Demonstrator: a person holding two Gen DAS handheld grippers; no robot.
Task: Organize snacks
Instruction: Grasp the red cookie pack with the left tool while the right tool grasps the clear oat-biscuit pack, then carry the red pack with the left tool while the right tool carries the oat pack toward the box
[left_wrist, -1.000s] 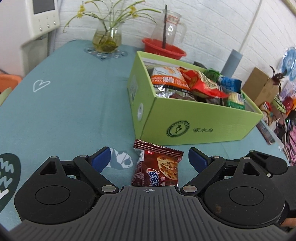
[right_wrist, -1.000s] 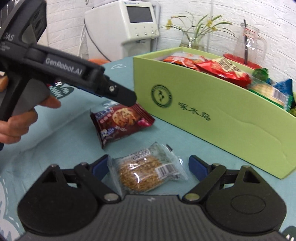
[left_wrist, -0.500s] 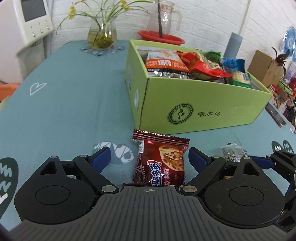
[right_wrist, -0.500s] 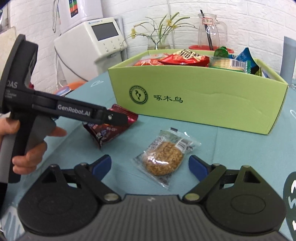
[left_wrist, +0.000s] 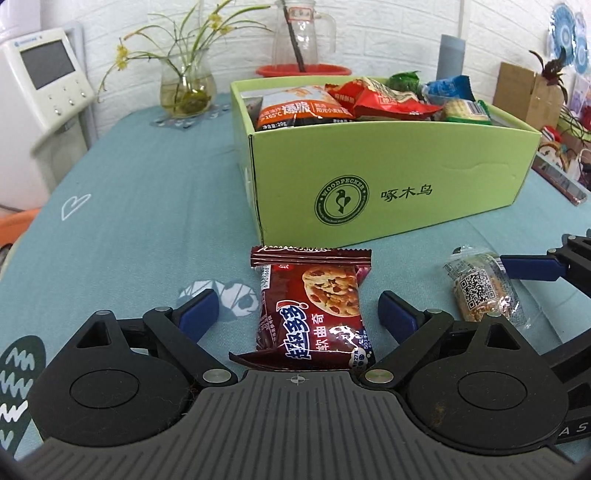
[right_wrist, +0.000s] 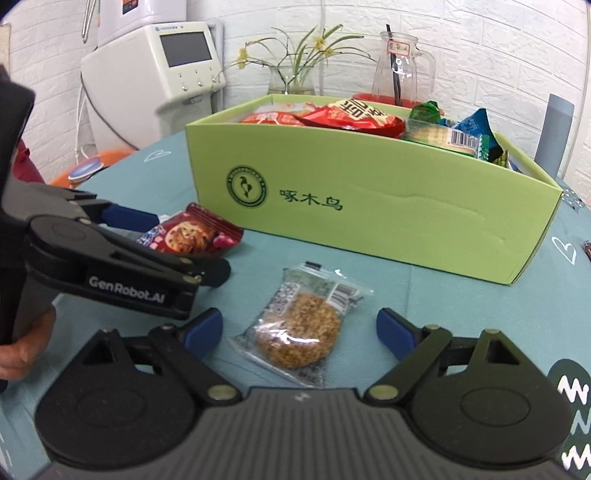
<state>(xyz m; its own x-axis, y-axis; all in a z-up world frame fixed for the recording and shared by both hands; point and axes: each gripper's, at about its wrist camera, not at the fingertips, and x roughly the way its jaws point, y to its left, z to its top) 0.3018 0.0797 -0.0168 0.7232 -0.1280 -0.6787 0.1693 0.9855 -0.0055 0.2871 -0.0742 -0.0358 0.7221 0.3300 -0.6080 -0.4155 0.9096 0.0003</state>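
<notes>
A dark red chocolate-chip cookie packet (left_wrist: 314, 306) lies flat on the teal tablecloth, in front of the green snack box (left_wrist: 406, 184). My left gripper (left_wrist: 297, 308) is open and straddles it, blue pads apart from its sides. To the right lies a clear packet with a round grain cake (right_wrist: 299, 328). My right gripper (right_wrist: 299, 325) sits around that packet with its jaws closing, pads not touching it. In the right wrist view the left gripper (right_wrist: 173, 245) hangs over the cookie packet (right_wrist: 188, 236), held by a hand (right_wrist: 22, 350).
The green box (right_wrist: 369, 206) is filled with several snack bags. Behind it stand a glass vase with flowers (left_wrist: 186, 86), a glass jug (left_wrist: 301, 37) in a red dish and a grey cylinder (left_wrist: 450, 55). A white appliance (right_wrist: 155, 74) is at the back left.
My left gripper has rolled level and come down closer over the cookie packet. The right gripper has rolled too, so the grain-cake packet now lies centred between its jaws.
</notes>
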